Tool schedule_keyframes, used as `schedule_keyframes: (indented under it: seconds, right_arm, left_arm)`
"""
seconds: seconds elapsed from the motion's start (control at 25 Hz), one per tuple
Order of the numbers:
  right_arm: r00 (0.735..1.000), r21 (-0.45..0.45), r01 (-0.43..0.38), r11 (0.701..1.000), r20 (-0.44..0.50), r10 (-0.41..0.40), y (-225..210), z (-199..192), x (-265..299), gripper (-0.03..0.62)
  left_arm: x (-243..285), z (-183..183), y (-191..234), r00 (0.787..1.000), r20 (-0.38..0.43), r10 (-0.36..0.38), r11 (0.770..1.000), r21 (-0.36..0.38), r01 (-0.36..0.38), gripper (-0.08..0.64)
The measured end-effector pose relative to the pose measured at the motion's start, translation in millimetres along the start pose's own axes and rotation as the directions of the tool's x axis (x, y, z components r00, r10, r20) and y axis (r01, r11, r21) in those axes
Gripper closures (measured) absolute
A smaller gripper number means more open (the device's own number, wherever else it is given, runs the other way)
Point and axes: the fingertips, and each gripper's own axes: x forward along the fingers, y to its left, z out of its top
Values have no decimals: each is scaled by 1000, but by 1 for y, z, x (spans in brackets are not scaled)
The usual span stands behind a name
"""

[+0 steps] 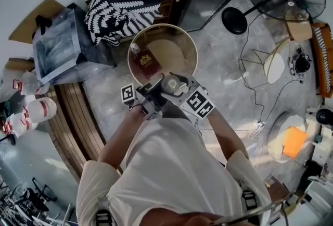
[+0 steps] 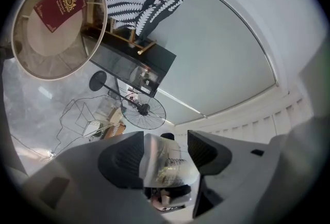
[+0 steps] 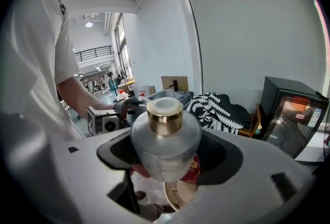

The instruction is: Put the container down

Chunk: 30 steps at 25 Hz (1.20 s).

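Container, a frosted jar with a gold collar, is held above the round table, with the jaws of the right gripper and the left gripper closed on it. A red booklet is seen on that table; the writing under its gold crest cannot be read.

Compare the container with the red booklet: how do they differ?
The container is frosted and rounded, the booklet dark red and flat. The right gripper holds the container in the air; the booklet lies on the table. Both carry gold: a collar, an emblem.
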Motion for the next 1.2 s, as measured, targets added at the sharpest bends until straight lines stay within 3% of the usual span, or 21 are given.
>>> schedule_keyframes:
  seconds: [0.32,0.64,1.2]
  right_arm:
    - [998,37,-52,998,-21,53,-60,-26,-2,258]
    - [997,60,-57,997,-40,59,-96,-54,1,258]
    - [998,163,44,986,-43,-37,-129,-89,29,258]
  left_arm:
    - [48,32,32,998,59,28,1000,-4,-28,310]
    - [75,54,59,996,55,72,997,13,-73,310]
    - [83,90,100,987,-24,157,987,-28,-158,310]
